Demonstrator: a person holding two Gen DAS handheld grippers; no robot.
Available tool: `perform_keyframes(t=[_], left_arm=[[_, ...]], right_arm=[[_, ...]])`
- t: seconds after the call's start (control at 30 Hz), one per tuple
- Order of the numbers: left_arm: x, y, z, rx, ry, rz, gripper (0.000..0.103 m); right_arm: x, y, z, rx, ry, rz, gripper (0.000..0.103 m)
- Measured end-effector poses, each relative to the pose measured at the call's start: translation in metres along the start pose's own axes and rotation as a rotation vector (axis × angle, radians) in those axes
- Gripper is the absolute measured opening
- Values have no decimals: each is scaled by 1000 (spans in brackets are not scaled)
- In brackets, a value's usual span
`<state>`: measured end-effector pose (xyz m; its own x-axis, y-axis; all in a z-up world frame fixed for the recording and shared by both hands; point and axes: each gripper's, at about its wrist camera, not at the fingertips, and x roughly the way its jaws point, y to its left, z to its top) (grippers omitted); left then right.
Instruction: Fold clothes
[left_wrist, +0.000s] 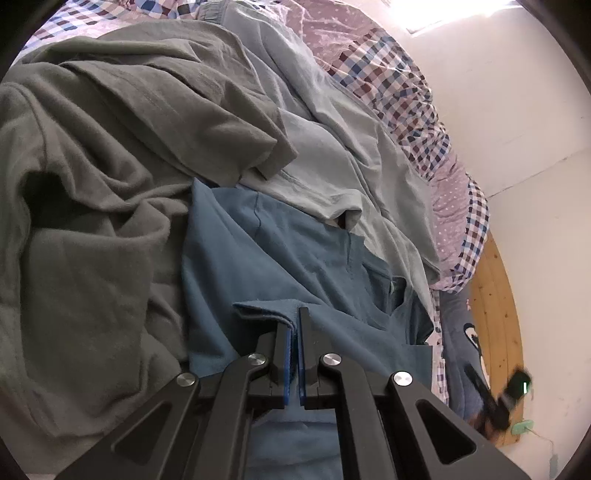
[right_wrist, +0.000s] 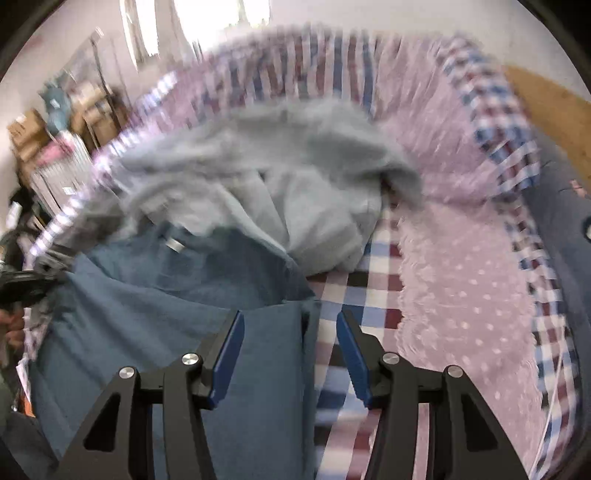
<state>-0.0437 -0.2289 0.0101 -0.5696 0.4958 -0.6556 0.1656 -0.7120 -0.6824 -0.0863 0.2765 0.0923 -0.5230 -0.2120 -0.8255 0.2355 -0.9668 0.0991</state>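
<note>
A blue garment (left_wrist: 280, 266) lies on the bed, and my left gripper (left_wrist: 294, 325) is shut on a folded edge of it, the cloth pinched between the blue pads. In the blurred right wrist view the same blue garment (right_wrist: 155, 310) spreads at the lower left. My right gripper (right_wrist: 290, 332) stands open above its right edge, with the cloth's border and checked bedding between the fingers, nothing pinched. The right gripper (left_wrist: 498, 398) also shows blurred at the lower right of the left wrist view.
A dark grey garment (left_wrist: 96, 192) is heaped at the left, and a pale grey-blue one (left_wrist: 332, 155) (right_wrist: 295, 184) lies beyond the blue one. Checked and pink dotted bedding (right_wrist: 461, 288) covers the bed. A wooden headboard (left_wrist: 495, 317) and white wall stand right; shelves with boxes (right_wrist: 55, 140) stand left.
</note>
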Motion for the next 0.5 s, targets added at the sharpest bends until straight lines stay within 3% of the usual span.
perform_keyframes(t=[0.23, 0.37, 0.43, 0.5], left_arm=[[4, -1, -3, 40, -6, 12, 1], [8, 7, -1, 18, 2, 16, 1], [9, 8, -1, 19, 2, 17, 1], [10, 6, -2, 33, 3, 23, 1]], right_arm=[[67, 19, 27, -88, 160, -105, 55], [105, 26, 28, -269, 345, -333, 45], [101, 8, 36, -284, 345, -479, 45], [80, -12, 50, -221, 258, -591, 43]])
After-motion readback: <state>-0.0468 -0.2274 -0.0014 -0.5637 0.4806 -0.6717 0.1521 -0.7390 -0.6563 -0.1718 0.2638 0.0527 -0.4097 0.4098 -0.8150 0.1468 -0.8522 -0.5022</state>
